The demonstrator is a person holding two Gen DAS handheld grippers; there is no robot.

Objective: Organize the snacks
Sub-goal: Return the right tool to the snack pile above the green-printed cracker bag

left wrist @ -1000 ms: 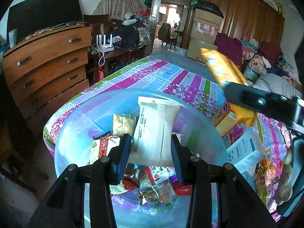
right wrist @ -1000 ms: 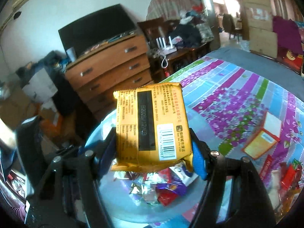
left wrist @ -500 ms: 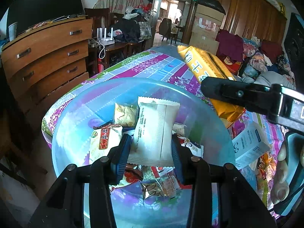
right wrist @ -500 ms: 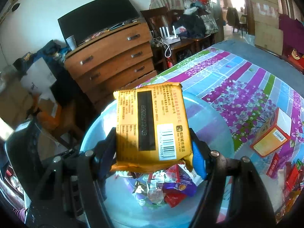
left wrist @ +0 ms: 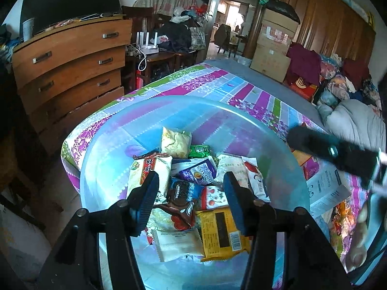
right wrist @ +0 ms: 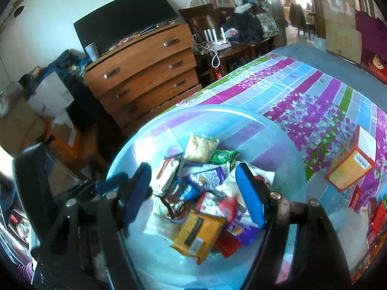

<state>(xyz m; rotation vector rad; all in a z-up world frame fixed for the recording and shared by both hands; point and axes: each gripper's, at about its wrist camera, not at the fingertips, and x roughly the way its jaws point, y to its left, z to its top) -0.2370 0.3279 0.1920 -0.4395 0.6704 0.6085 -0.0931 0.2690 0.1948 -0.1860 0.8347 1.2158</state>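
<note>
A clear blue plastic bowl (left wrist: 116, 149) stands on the flowered tablecloth and holds a heap of snack packets. A yellow packet (left wrist: 223, 233) and a white packet (left wrist: 176, 244) lie on the near side of the heap. My left gripper (left wrist: 189, 200) is open and empty above the bowl. My right gripper (right wrist: 193, 193) is open and empty above the same bowl (right wrist: 278, 140), with the yellow packet (right wrist: 197, 233) lying below it. Its arm shows blurred at the right of the left wrist view (left wrist: 333, 152).
An orange and white box (right wrist: 350, 166) and red packets (right wrist: 377, 215) lie on the cloth to the right of the bowl. A white box (left wrist: 326, 188) lies there too. A wooden chest of drawers (left wrist: 70, 72) stands beyond the table's left edge.
Both grippers have opened. The white packet has dropped from the left gripper and the yellow packet from the right gripper; both now lie in the bowl.
</note>
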